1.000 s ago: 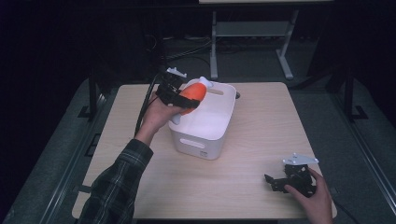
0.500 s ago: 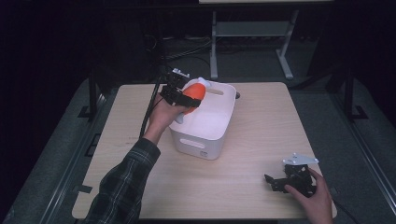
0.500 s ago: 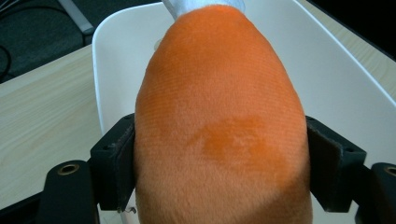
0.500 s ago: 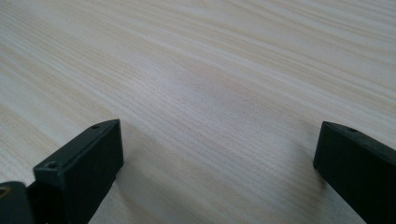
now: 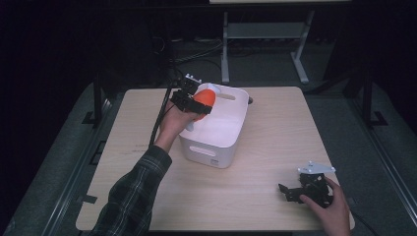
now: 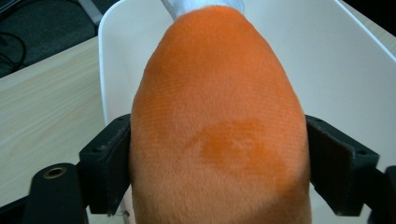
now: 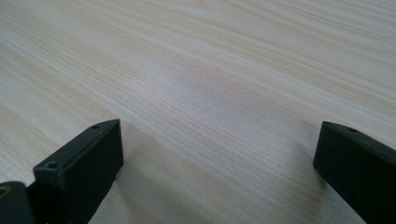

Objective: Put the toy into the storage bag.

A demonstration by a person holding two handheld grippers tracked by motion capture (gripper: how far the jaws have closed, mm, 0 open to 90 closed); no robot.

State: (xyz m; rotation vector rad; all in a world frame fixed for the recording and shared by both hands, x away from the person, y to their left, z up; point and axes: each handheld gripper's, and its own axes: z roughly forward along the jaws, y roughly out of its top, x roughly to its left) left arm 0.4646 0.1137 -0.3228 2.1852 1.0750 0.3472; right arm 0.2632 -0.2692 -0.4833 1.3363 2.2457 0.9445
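The left gripper (image 5: 195, 101)'s fingers (image 6: 105, 170), just opening, flank the orange plush toy (image 6: 219, 126) above the white bin (image 5: 223, 130). The right gripper (image 5: 302, 189)'s fingers (image 7: 81, 163) rest released on the bare worktop (image 5: 275, 132), well apart from the bin.

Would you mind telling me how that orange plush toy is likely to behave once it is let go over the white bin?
The orange plush toy looks fuzzy and rounded, so it is probably soft, light and not slippery. It bulges between the jaws of the left hand-held gripper, which have just been opening, so it likely springs back. Dropped into the white bin, it should land softly, perhaps rolling a little.
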